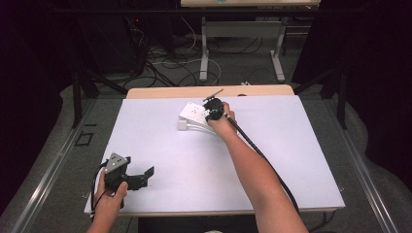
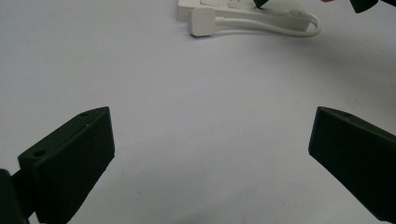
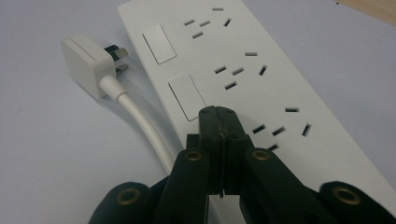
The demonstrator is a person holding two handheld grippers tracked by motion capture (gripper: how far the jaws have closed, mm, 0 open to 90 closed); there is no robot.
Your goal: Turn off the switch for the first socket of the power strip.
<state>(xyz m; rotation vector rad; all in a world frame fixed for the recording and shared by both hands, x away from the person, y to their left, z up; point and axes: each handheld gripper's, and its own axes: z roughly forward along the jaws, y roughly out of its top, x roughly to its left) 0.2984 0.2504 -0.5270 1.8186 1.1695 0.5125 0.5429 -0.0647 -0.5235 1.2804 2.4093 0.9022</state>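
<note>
A white power strip lies at the back middle of the white table. In the right gripper view the power strip has several sockets and rocker switches. Its white plug lies unplugged beside it on a white cord. My right gripper is shut with nothing in it, tips right over the strip beside a switch; I cannot tell whether they touch. My right gripper shows there in the high view too. My left gripper rests near the front left, and in its own view my left gripper stands wide open over bare table.
The strip and plug lie far ahead of the left jaws. A wooden edge borders the table's back. Beyond it are floor cables and another table's legs. The right gripper's black cable trails along the forearm.
</note>
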